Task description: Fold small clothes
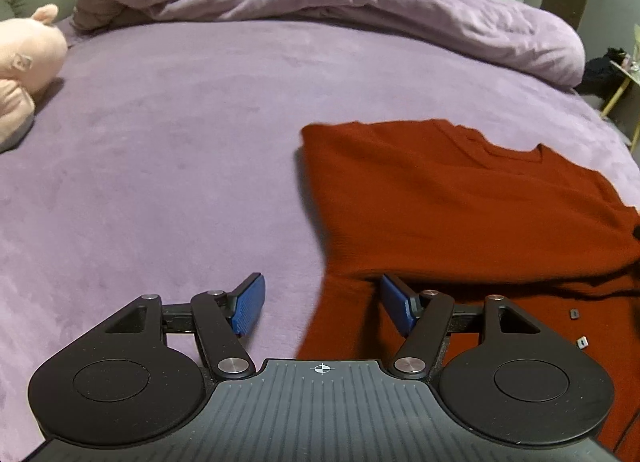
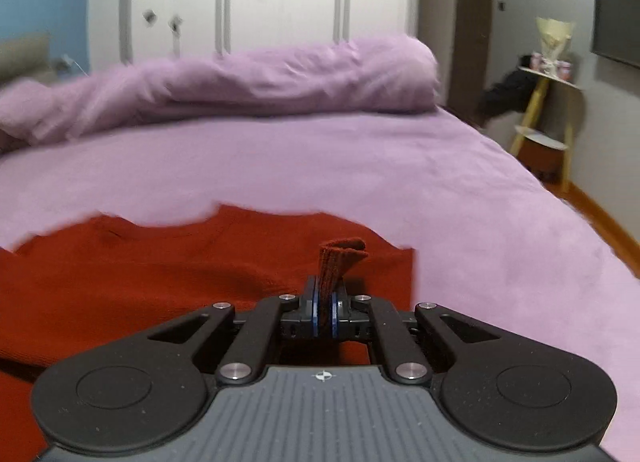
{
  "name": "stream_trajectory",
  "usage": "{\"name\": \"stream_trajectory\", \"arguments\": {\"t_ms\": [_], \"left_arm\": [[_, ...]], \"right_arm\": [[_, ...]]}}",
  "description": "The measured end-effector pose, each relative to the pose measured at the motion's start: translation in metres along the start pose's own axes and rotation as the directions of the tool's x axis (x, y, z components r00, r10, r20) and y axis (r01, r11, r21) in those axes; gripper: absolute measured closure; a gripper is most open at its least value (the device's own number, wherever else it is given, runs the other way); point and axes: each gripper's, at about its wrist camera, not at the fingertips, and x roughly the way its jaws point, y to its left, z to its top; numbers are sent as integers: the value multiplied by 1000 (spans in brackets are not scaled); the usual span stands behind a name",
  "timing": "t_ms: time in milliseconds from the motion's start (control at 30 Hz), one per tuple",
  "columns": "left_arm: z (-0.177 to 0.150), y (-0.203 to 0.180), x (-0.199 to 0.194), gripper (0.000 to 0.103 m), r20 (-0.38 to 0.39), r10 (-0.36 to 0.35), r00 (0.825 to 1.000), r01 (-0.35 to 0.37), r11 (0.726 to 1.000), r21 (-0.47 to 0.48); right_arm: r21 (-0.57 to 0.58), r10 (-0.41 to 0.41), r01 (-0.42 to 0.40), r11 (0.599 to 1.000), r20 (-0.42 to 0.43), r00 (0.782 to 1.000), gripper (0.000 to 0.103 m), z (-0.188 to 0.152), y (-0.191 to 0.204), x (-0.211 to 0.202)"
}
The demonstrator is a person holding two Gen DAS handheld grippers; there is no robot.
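1. Right wrist view: red knit sweater point(image 2: 168, 286) lies flat on the purple bedsheet point(image 2: 440, 190), a fold of it pinched between the pressed-together right gripper point(image 2: 324, 302).
2. Left gripper point(image 1: 322, 302) is spread wide, empty, at the sweater's edge.
3. Pink plush toy point(image 1: 24, 66) lies at ten o'clock.

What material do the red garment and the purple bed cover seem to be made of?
Red garment: likely knitted wool or acrylic, matte; fine ribs show on the pinched strip between the right gripper jaws.
Bed cover: probably plush fleece or velvet, soft sheen with brushed shading.
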Motion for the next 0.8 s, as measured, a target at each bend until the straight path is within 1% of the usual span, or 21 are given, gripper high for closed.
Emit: {"name": "stream_trajectory", "arguments": {"t_ms": [33,67,100,133,167,233,267,300,333,367,400,433,467,500,567,600,633,700,733,767,800], "left_arm": [[1,1,-1,34,-3,-3,1000,3,1000,-11],[2,2,-3,34,0,-9,1000,9,1000,-17],[3,2,-6,34,10,-17,1000,17,1000,-21],[4,1,-9,34,22,-26,999,27,999,-20],[7,-2,-12,34,33,-39,999,40,999,-16],[13,-11,-13,33,52,-64,997,64,998,-9],[17,-19,-11,33,58,-78,995,79,997,-1],[21,-27,-8,33,59,-87,994,86,996,10],[25,-37,-4,33,60,-97,993,96,995,23],[28,-47,2,32,61,-120,991,117,992,44],[30,-55,10,30,61,-132,989,128,990,63],[30,-63,17,31,59,-117,991,112,991,78],[29,-71,27,31,59,-87,994,81,992,98],[28,-76,35,31,59,-71,996,63,991,121],[26,-84,50,30,59,-26,998,15,985,174],[25,-85,54,27,76,-11,997,-4,980,197],[23,-85,57,22,91,0,996,-20,976,217],[22,-79,62,17,109,-1,994,-23,975,220],[22,-75,64,15,112,-8,994,-15,978,207],[20,-70,66,14,116,-14,993,-8,983,186],[19,-64,66,13,119,-19,993,-1,986,166]], "right_arm": [[3,-16,16,1000,-29,999,97,-3,-4,6],[10,-7,8,1000,-49,999,97,-7,-7,9],[13,1,0,1000,-59,998,90,-9,-10,8],[22,-16,17,1000,-46,999,84,-10,-13,2],[40,-56,57,998,-16,998,81,-9,-16,-6],[105,-132,126,987,52,990,80,-7,-22,-24],[139,-134,121,983,86,987,79,-6,-22,-32],[152,-102,87,984,96,990,79,-4,-18,-36],[140,-36,23,990,87,996,79,-2,-9,-34],[109,49,-56,992,66,997,80,0,3,-30],[77,126,-129,989,41,991,82,0,15,-25],[41,186,-186,982,17,982,82,-1,28,-20],[-4,223,-223,975,3,975,83,-3,40,-14],[-44,236,-236,971,-5,972,83,-4,50,-8],[-116,217,-220,969,-44,975,83,-8,61,9],[-134,194,-200,971,-57,979,83,-8,60,17],[-167,159,-166,972,-53,986,84,-10,56,25],[-249,80,-76,965,5,997,84,-15,44,33],[-249,54,-46,967,24,998,84,-14,33,37],[-227,41,-33,973,32,999,84,-10,23,38],[-203,5,3,979,37,999,84,-6,14,42]]}}
